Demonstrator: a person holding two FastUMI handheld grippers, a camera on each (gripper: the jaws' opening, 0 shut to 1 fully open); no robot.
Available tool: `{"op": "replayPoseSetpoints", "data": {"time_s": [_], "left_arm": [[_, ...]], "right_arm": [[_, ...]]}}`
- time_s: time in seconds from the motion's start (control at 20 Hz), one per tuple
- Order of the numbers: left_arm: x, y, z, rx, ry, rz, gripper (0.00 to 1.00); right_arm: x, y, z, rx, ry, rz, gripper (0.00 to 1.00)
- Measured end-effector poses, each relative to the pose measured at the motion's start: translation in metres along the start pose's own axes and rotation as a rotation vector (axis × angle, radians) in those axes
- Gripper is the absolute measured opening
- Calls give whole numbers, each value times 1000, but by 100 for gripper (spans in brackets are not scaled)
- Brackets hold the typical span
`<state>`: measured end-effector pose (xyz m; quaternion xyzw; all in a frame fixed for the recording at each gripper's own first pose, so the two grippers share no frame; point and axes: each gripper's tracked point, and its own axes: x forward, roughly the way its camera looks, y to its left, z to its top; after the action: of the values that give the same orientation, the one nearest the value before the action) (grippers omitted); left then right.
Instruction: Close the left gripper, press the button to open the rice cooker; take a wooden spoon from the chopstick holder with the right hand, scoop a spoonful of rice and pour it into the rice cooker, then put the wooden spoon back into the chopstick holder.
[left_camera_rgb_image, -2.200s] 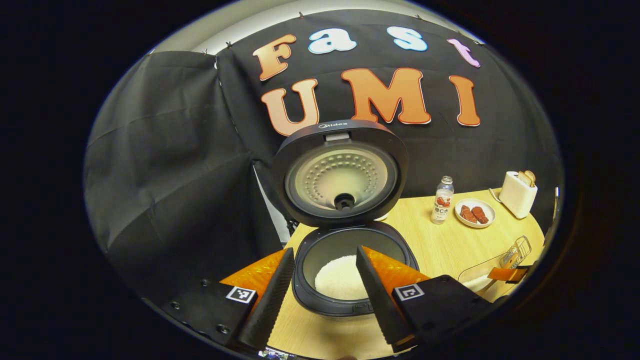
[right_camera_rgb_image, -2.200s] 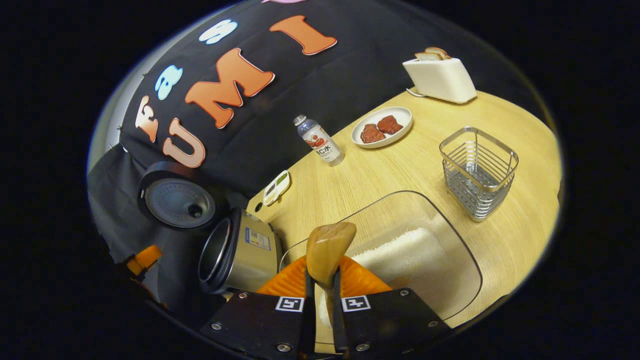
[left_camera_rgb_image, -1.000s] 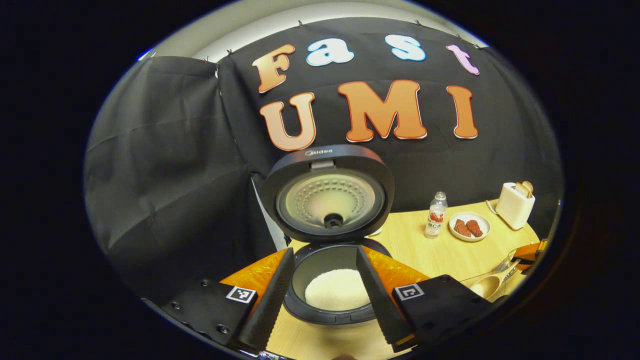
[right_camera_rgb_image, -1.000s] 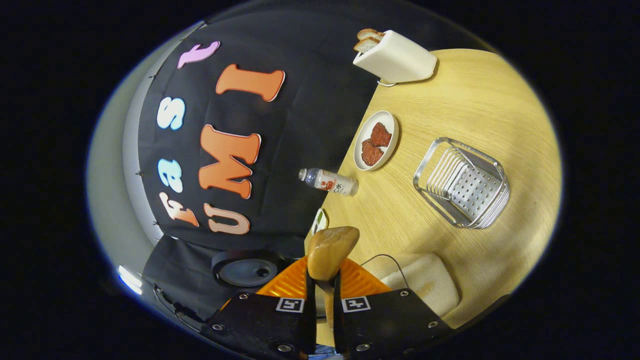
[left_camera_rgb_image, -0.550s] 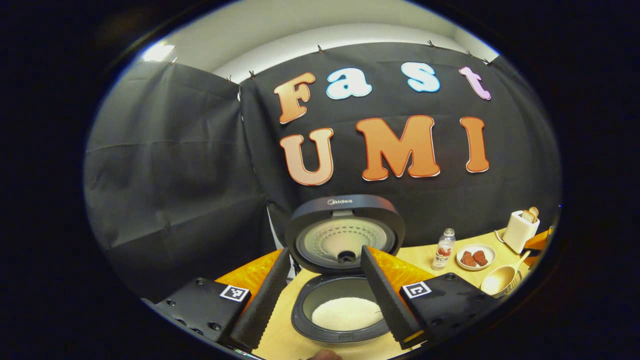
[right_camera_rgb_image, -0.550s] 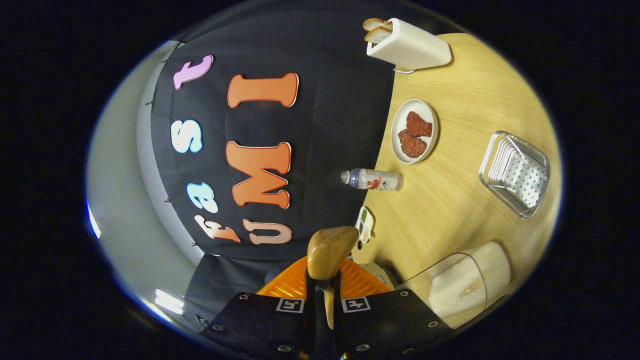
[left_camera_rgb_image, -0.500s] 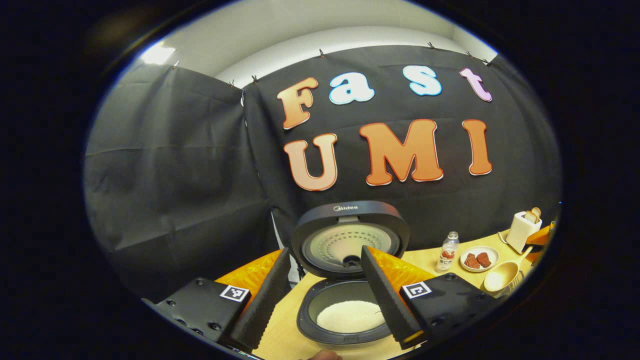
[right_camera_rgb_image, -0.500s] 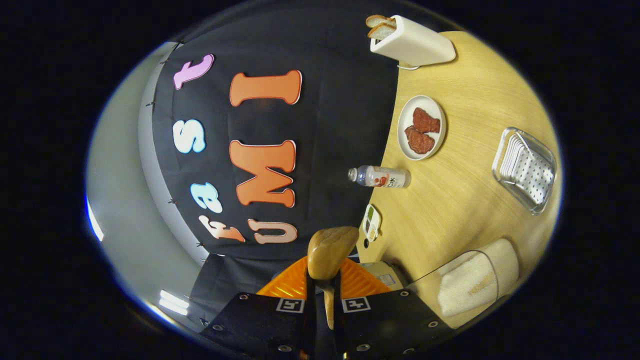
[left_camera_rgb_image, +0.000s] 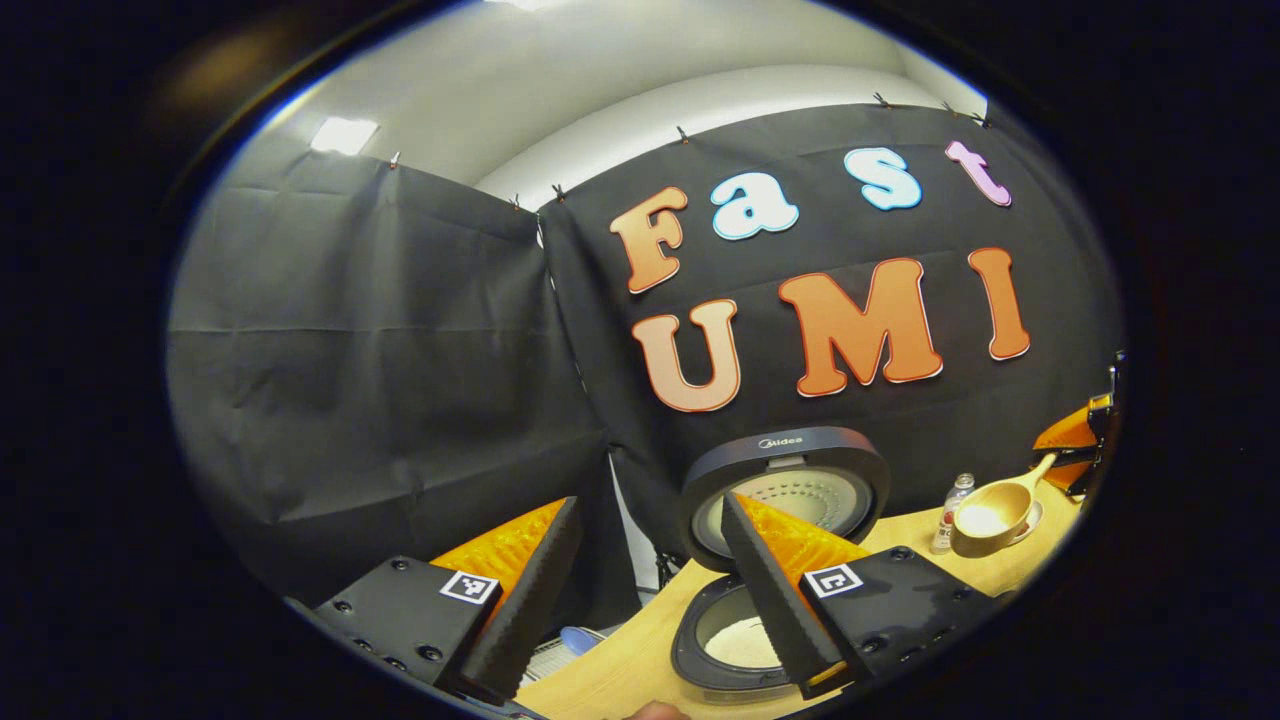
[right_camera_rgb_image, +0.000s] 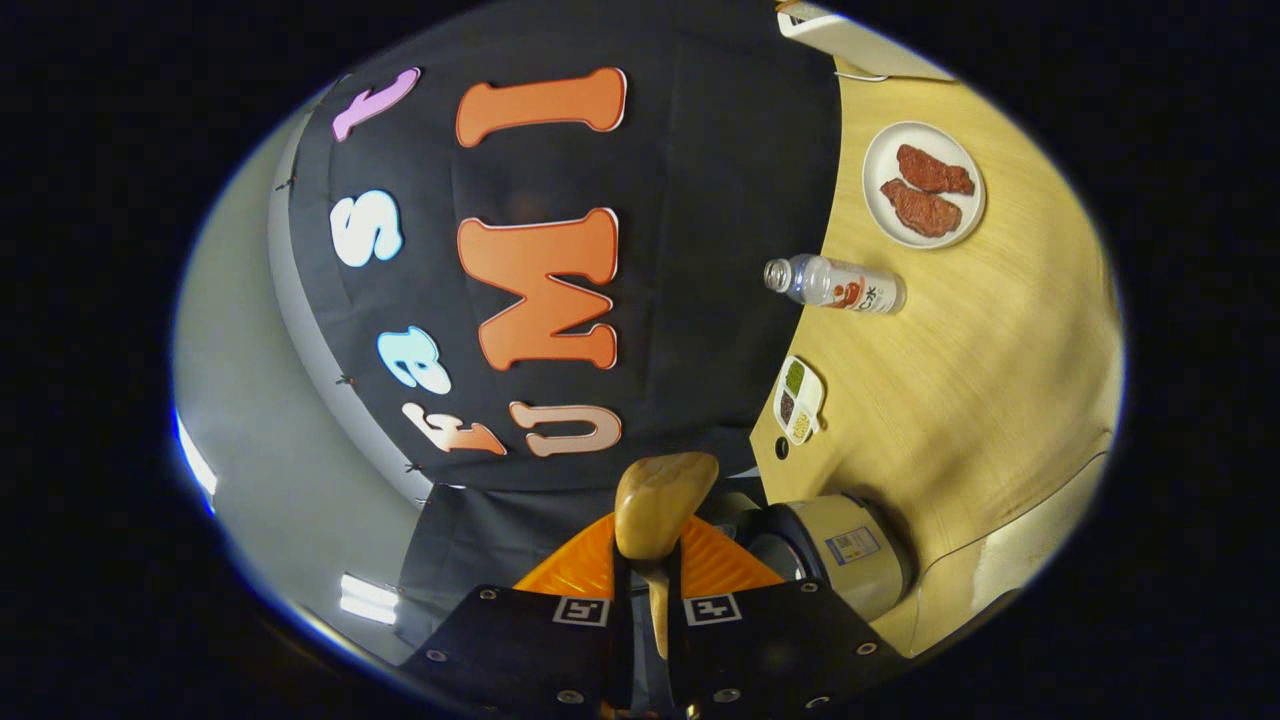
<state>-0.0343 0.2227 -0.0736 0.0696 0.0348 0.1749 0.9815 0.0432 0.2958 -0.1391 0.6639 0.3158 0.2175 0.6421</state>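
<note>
Table (right_camera_rgb_image: 960, 380), light wood, against the black booth wall. Rice cooker (left_camera_rgb_image: 770, 560) at its left end, lid (left_camera_rgb_image: 785, 485) up, white rice (left_camera_rgb_image: 740, 655) in the pot; in the right gripper view the cooker (right_camera_rgb_image: 840, 550) sits just right of the fingers, seen side-on. Left gripper (left_camera_rgb_image: 640, 590): jaws well apart, holding nothing, cooker partly behind its right finger. Right gripper (right_camera_rgb_image: 648, 610): jaws clamped on the wooden spoon (right_camera_rgb_image: 655, 510) handle, bowl sticking out past the fingertips. In the left gripper view the spoon (left_camera_rgb_image: 990, 510) hangs above the table at far right, bowl up with something pale inside, probably rice. Plate (right_camera_rgb_image: 923, 184) with two dark red pieces, bottle (right_camera_rgb_image: 835, 285), small tray (right_camera_rgb_image: 800, 399) along the wall
</note>
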Motion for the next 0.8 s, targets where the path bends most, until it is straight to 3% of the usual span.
{"op": "replayPoseSetpoints", "data": {"time_s": [0.1, 0.35, 0.65, 0.8], "left_arm": [[-2, 1, -5, -4, 16, 2, 88], [-9, 12, -23, 4, 51, 19, 88], [-11, 22, -48, -12, 115, 32, 88], [-13, 23, -58, -11, 139, 26, 95]], "right_arm": [[23, 4, -12, -12, 24, -10, 13], [62, 10, -38, -96, 49, -53, 13], [85, 15, -60, -337, 6, -117, 13], [90, 16, -73, -456, -17, -143, 13]]}}
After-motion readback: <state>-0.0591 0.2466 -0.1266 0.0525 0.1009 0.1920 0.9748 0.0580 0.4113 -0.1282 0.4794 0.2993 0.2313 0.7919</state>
